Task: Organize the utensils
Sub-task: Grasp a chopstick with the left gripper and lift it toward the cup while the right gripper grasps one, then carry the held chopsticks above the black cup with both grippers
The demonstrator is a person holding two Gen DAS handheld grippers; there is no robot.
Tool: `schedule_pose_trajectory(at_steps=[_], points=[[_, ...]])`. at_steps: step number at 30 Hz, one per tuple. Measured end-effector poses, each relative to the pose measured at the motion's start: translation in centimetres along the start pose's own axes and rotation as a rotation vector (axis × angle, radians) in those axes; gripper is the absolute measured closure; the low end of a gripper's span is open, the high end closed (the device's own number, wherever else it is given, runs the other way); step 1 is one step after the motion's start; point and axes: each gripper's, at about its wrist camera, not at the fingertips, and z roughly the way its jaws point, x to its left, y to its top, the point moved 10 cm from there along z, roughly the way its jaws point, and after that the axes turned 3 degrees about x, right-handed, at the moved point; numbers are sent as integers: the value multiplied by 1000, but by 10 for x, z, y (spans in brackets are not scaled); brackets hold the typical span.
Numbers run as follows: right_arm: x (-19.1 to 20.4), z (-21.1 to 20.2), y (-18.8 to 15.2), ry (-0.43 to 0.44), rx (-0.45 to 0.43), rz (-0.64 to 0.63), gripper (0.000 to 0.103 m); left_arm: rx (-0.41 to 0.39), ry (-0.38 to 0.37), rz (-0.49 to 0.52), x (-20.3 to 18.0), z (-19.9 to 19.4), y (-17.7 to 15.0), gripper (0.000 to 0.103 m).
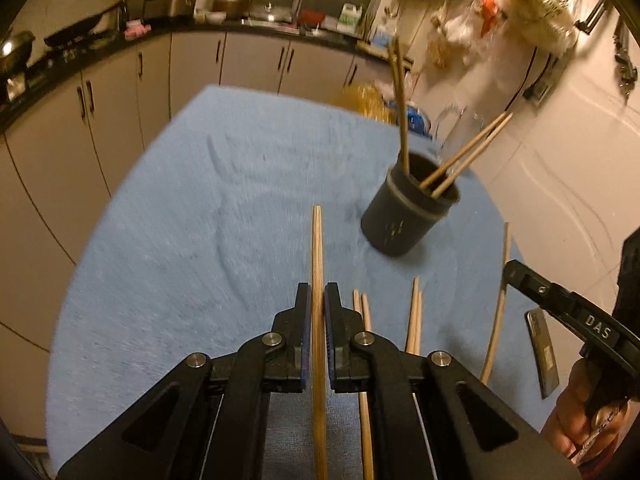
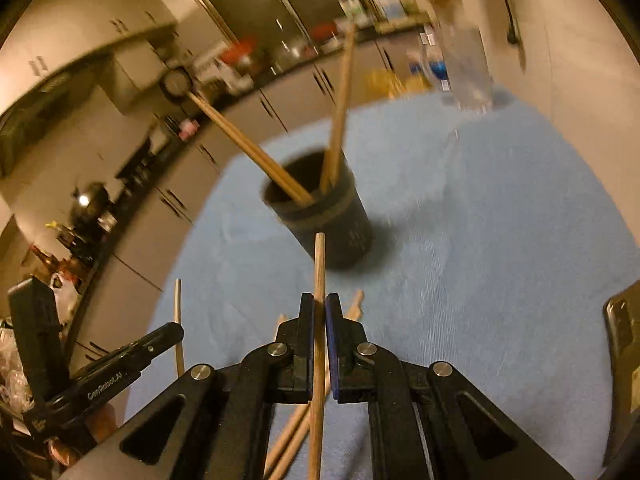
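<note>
left gripper [image 1: 318,300]: lower centre of the left wrist view; jaws closed on one wooden chopstick [image 1: 317,248] that runs forward between the pads, tip free above the cloth.
right gripper [image 2: 319,308]: lower centre of the right wrist view; jaws clamped on a second chopstick [image 2: 319,264], its tip pointing at the holder's wall.
loose chopsticks [image 1: 414,316]: two pairs lying on the blue cloth [image 1: 180,220] just right of the left gripper, plus a single stick [image 1: 498,312] further right, near the right gripper's arm.
holder [image 1: 408,208]: dark round cup standing on the cloth, right of centre in the left wrist view, centre in the right wrist view; mouth open and unobstructed.
holder contents: four chopsticks, one pair leaning toward the upper frame, one pair [image 1: 468,154] leaning to the right; plenty of room left.
step in hand: judged as carrying, each gripper with one stick picked off the cloth and not yet over the holder.
next move: bring each stick over the mouth, tip it steeply downward, clear the leaning pairs, then let go.
task state: partly done; at least five sticks remain on the cloth.
other: a clear glass vessel [image 1: 456,128] behind the holder; contents cannot be told.
</note>
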Motion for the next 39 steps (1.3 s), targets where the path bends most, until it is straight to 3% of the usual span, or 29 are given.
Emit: schedule_pose_trajectory(at_steps=[9,39], points=[[28,-49,13,19,-169,-87,97,-95,19,37,-11,-36,14,97],[25,-71,23,32,-236,-74,97,-133,23,59,-26,-53,27,97]])
